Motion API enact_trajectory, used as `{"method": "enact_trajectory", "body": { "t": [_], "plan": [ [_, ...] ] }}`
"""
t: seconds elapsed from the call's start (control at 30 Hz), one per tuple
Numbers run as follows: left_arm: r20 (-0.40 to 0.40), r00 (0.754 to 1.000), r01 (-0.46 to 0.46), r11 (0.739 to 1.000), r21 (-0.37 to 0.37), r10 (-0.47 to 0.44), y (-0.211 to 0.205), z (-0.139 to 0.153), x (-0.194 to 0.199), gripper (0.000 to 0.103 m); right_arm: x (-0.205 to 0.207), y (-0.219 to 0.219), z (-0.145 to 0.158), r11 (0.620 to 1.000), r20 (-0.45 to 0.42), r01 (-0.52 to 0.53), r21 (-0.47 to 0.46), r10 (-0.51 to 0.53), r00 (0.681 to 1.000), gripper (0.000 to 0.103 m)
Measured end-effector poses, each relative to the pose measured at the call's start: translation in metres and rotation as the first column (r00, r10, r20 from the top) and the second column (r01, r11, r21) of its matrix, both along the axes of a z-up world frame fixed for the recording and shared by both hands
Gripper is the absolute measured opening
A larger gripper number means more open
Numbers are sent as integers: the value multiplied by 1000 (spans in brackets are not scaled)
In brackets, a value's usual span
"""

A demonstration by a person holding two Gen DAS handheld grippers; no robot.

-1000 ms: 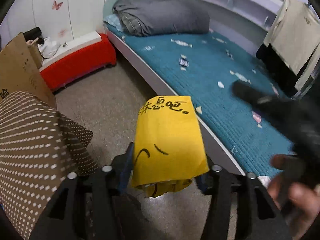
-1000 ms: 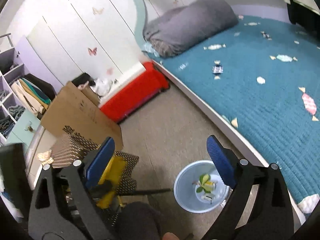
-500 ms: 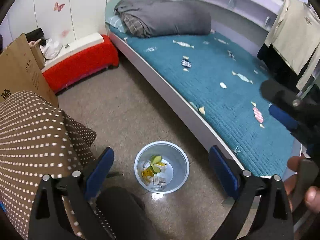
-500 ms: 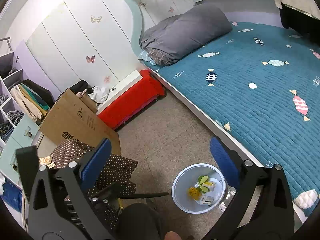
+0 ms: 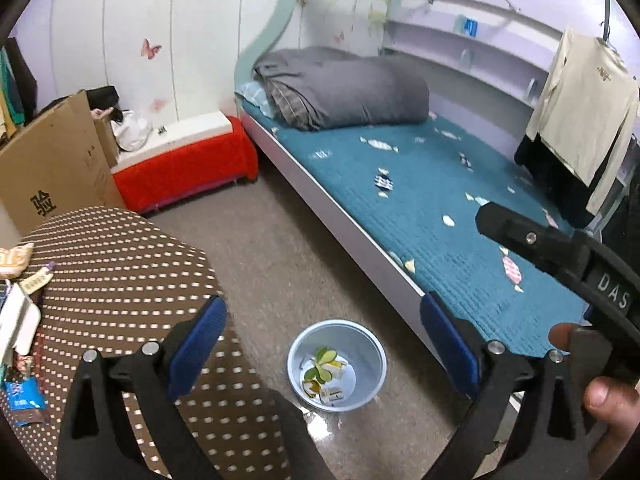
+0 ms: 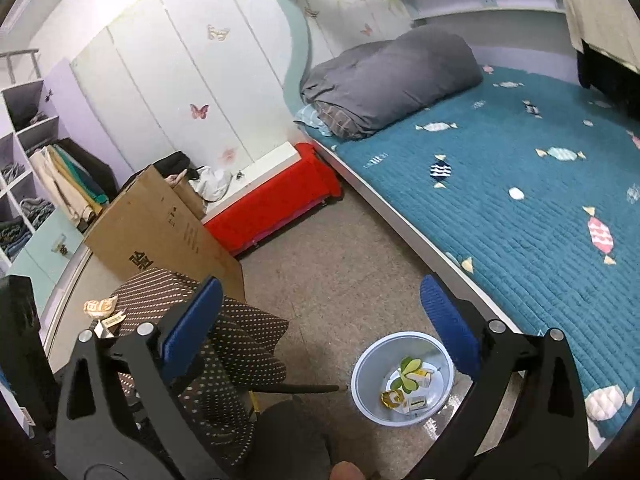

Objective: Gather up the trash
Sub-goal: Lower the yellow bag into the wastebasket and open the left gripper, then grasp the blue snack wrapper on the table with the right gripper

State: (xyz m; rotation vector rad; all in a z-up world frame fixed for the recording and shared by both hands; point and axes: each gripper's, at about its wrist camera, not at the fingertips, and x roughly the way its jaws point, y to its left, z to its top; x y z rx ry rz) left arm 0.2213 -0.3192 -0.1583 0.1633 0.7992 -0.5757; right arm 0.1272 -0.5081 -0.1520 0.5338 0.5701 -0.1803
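A pale blue bin (image 5: 337, 364) stands on the floor beside the bed and holds green, white and yellow scraps; it also shows in the right wrist view (image 6: 403, 378). My left gripper (image 5: 324, 344) is open and empty above the bin. My right gripper (image 6: 318, 324) is open and empty, higher, left of the bin; its body shows in the left wrist view (image 5: 560, 256). Loose packets (image 5: 24, 360) lie on the dotted table (image 5: 120, 280).
A bed with a teal quilt (image 5: 440, 208) and grey duvet (image 5: 344, 88) runs along the right. A red bench (image 5: 188, 168) and a cardboard box (image 5: 52, 168) stand at the back left. A shelf unit (image 6: 24, 168) is at far left.
My left gripper opened and let go of the yellow wrapper, which now lies in the bin. Both grippers have risen and tilted up, showing more of the room.
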Motion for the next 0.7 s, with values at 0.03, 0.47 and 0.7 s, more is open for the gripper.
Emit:
{"method": "enact_trajectory", "body": {
  "t": [0.03, 0.47, 0.7],
  "plan": [
    [4, 1000, -4, 1000, -6, 4, 4, 3, -1, 96, 0, 5, 4, 1000, 5, -7, -8, 8, 1000, 97],
    [93, 987, -125, 991, -53, 130, 85, 35, -14, 96, 8, 72, 38, 990, 35, -119, -71, 122, 992, 97],
    [115, 973, -191, 978, -80, 200, 132, 47, -16, 96, 16, 115, 50, 975, 37, -197, -105, 202, 979, 97]
  ]
}}
